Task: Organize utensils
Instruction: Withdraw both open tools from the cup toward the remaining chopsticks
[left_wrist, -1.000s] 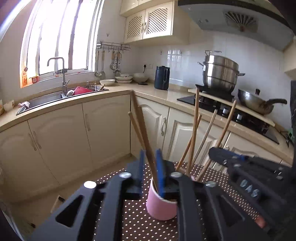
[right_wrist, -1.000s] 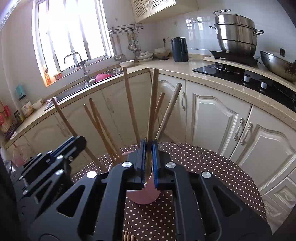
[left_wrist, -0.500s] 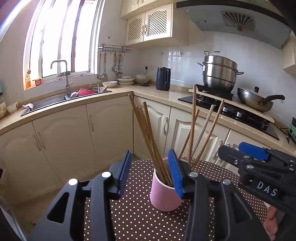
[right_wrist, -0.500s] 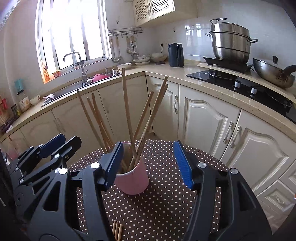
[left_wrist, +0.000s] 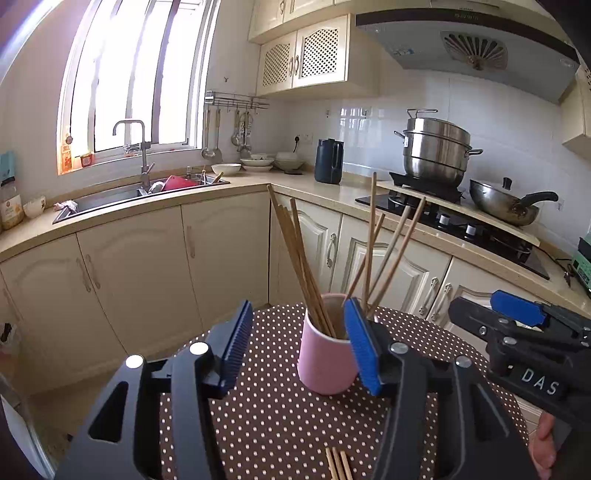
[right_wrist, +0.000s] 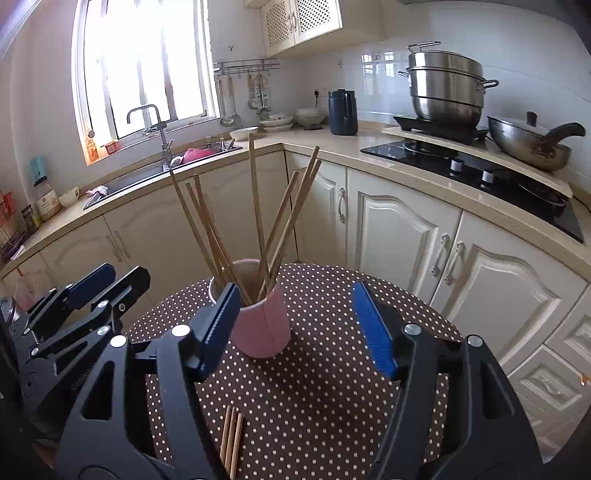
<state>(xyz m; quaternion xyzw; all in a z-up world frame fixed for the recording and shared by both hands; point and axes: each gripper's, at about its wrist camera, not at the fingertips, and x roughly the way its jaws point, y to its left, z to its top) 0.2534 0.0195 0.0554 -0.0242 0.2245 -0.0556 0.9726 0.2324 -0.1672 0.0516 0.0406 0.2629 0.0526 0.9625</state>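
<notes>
Both jaws have just been opening: left gripper (left_wrist: 295, 347) and right gripper (right_wrist: 295, 332) stand released, empty. Loose chopsticks (right_wrist: 231, 439) lie on the worktop (right_wrist: 332, 387) just before the pink cup (right_wrist: 262, 328). Light, stiff, slippery, I'd judge; pinch mid-shaft.

A: Left gripper (left_wrist: 297, 350): matte black frame, angular arms with triangular cut-outs. Round silver screw heads near each finger base.

B: Pads?

A: Blue, ribbed with fine ridges, one on each inner face.

B: Right gripper (right_wrist: 301, 328) looks the same: black frame, triangular openings, silver screws, ribbed blue pads (right_wrist: 373, 328).

A: Seen side-on at the right of the left wrist view, it carries white letters "DAS" on a black block, plus small screws along its linkage bars.

B: Anything of the person?

A: Part of a hand (left_wrist: 543, 450) at the lower right edge, under that gripper. No sleeve visible.
</notes>
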